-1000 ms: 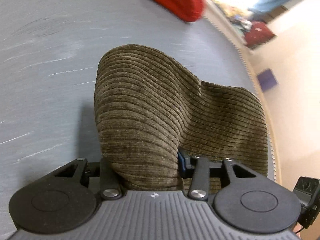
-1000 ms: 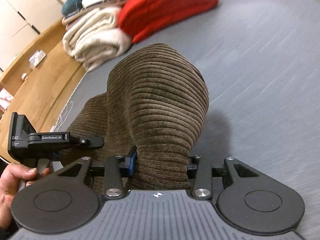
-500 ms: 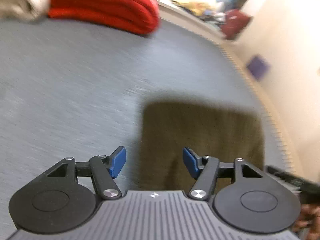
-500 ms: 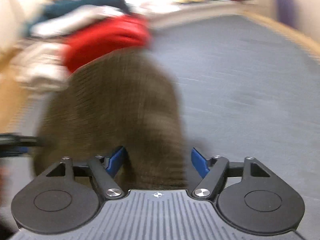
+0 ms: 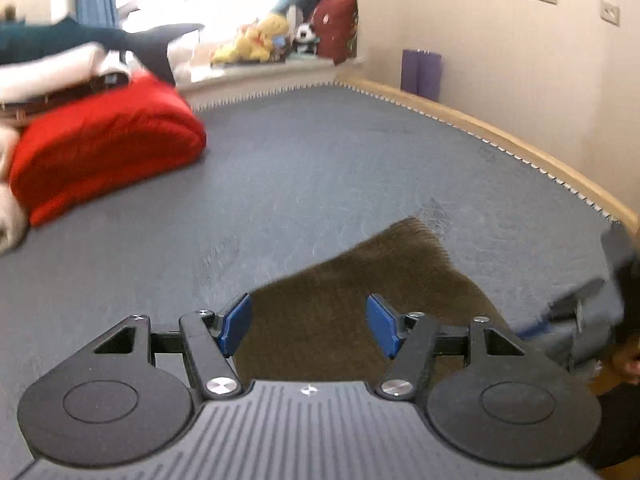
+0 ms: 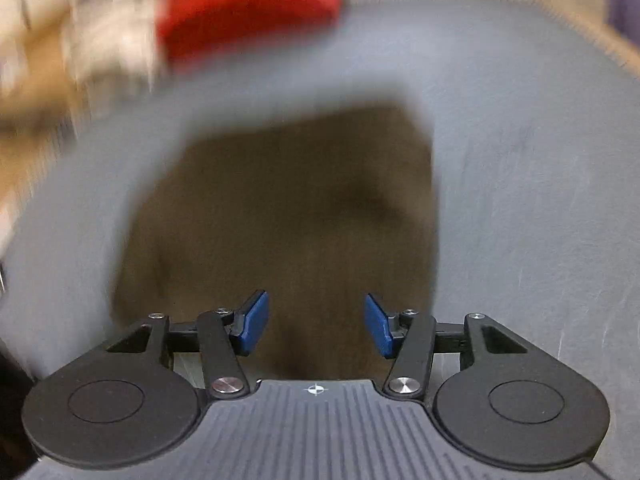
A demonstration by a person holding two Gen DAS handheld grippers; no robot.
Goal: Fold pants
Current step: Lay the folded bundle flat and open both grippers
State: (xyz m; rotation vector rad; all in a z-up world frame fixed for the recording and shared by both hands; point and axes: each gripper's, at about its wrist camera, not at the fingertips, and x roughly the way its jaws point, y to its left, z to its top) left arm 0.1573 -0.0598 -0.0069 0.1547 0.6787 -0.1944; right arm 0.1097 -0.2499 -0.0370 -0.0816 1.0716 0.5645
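Pants lie folded on the grey bed — left tool released, right tool empty, jaws closing.

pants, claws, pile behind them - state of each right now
brown pants: folded, lying flat on the grey surface, not held
left claw: open, nothing between the pads
right claw: closing, nothing gripped
red bundle: folded, resting on the surface
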